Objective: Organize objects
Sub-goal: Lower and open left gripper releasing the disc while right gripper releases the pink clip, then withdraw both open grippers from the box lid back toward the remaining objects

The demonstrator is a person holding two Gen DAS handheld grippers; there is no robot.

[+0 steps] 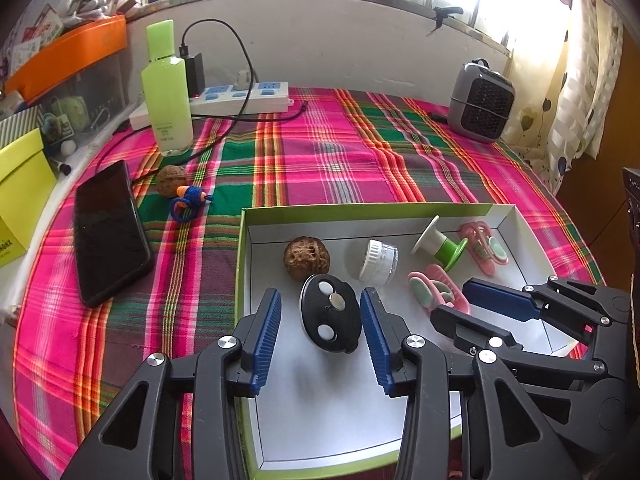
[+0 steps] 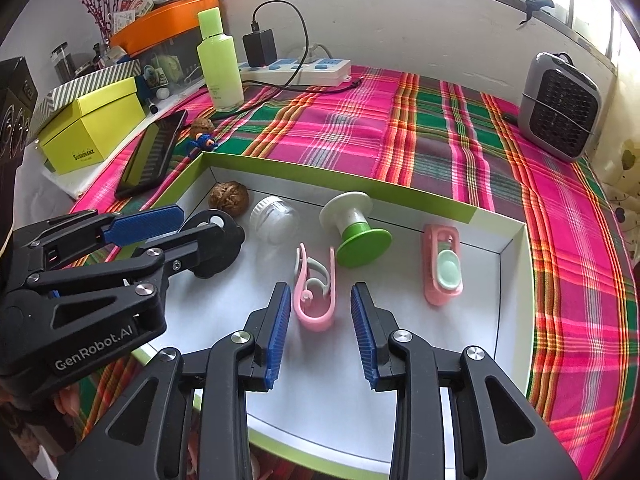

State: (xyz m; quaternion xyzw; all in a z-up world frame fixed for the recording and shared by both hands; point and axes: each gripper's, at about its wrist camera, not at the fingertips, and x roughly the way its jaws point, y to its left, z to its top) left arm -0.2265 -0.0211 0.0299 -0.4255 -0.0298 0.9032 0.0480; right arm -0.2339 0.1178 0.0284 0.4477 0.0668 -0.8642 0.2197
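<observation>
A white box with a green rim [image 1: 360,210] [image 2: 320,184] lies on the plaid cloth. My left gripper [image 1: 321,294] [image 2: 192,226] is open around a black oval disc [image 1: 330,316] [image 2: 216,248] lying on the box floor. My right gripper [image 2: 322,288] [image 1: 451,300] is open around a pink clip [image 2: 316,296] [image 1: 436,292], and its pads stand clear of the clip. Also in the box are a walnut [image 1: 307,259], a small white-lidded jar [image 1: 378,261], a green and white spool [image 1: 440,244] and a second pink clip [image 1: 484,248].
Left of the box lie another walnut [image 1: 171,179], a blue knitted ring [image 1: 188,200] and a black phone [image 1: 110,232]. A green bottle [image 1: 167,92] and a power strip [image 1: 240,98] stand at the back. A grey heater [image 1: 480,104] sits at the far right and a yellow box [image 2: 92,124] at the left.
</observation>
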